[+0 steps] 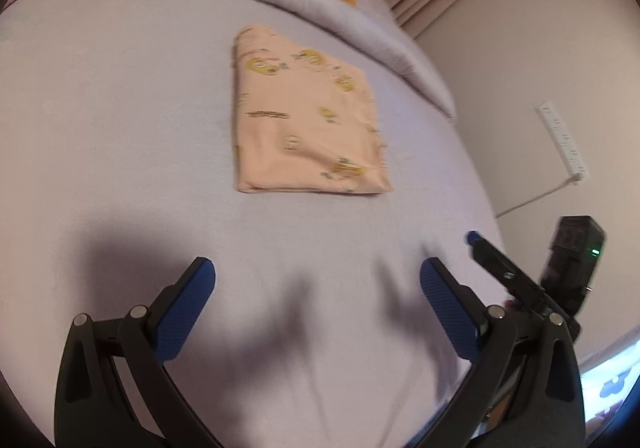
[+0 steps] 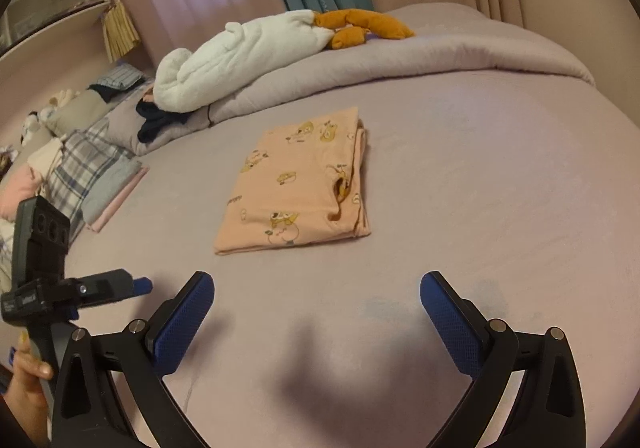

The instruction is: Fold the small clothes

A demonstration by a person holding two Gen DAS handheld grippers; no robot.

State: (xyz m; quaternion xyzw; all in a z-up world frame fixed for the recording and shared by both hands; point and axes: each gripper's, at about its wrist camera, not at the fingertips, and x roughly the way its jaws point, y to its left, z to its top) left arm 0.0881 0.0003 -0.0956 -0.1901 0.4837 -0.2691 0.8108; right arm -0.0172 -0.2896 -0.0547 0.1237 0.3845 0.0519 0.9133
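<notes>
Both grippers sit closest to the lens with nothing in them: the left gripper (image 1: 318, 306) has its blue pads spread wide over bare sheet, and the right gripper (image 2: 316, 312) is spread just as wide, also over bare sheet. Each one shows up at the edge of the other's view, so they're side by side at the near edge of the bed (image 2: 500, 188).

Further out, in the middle of the mattress, lies the peach cartoon-print garment (image 2: 296, 184), folded into a neat rectangle, well apart from both sets of fingers. Its right edge looks a bit loose in the right wrist view, layers gaping near a small opening.

Beyond that, far left, there's a stack of folded plaid clothes (image 2: 96, 176), then the rolled-back duvet (image 2: 400, 60) with a white plush blanket (image 2: 240, 56) and an orange soft toy (image 2: 360, 26) on it.

What could go wrong, I reckon: if another fold or a move to the stack comes next, pinching only the top layer at that loose edge would peel the bundle open. Grabbing sheet along with it would drag everything.
</notes>
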